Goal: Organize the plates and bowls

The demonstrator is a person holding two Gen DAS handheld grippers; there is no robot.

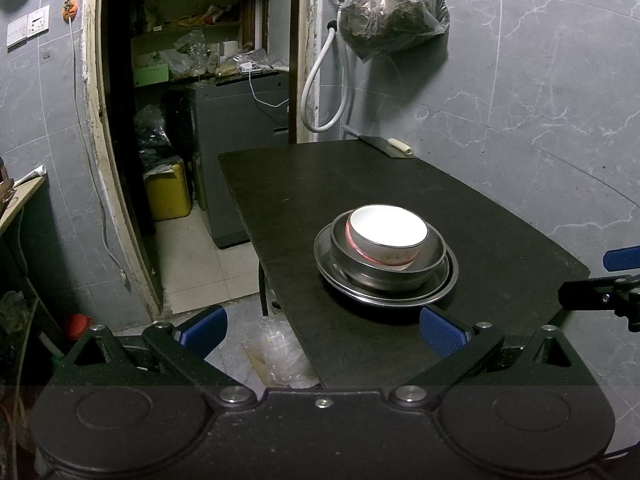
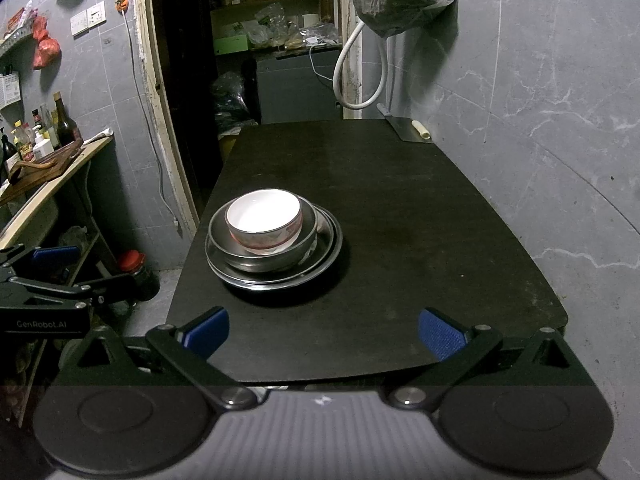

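Note:
A white ceramic bowl (image 1: pixel 387 236) with a red pattern sits nested in a steel bowl (image 1: pixel 384 270), which rests on a steel plate (image 1: pixel 340 280) on the black table (image 1: pixel 320 192). The right wrist view shows the same stack: white bowl (image 2: pixel 264 220), steel bowl (image 2: pixel 256 260), steel plate (image 2: pixel 324 256). My left gripper (image 1: pixel 324 332) is open and empty, held back at the table's near left corner, short of the stack. My right gripper (image 2: pixel 324 332) is open and empty at the near edge, with the stack ahead to its left.
A cleaver with a pale handle (image 1: pixel 386 146) lies at the table's far right corner by the tiled wall. A doorway (image 1: pixel 192 120) with shelves, a grey cabinet and a yellow container is at the left. A side counter with bottles (image 2: pixel 44 136) stands at far left.

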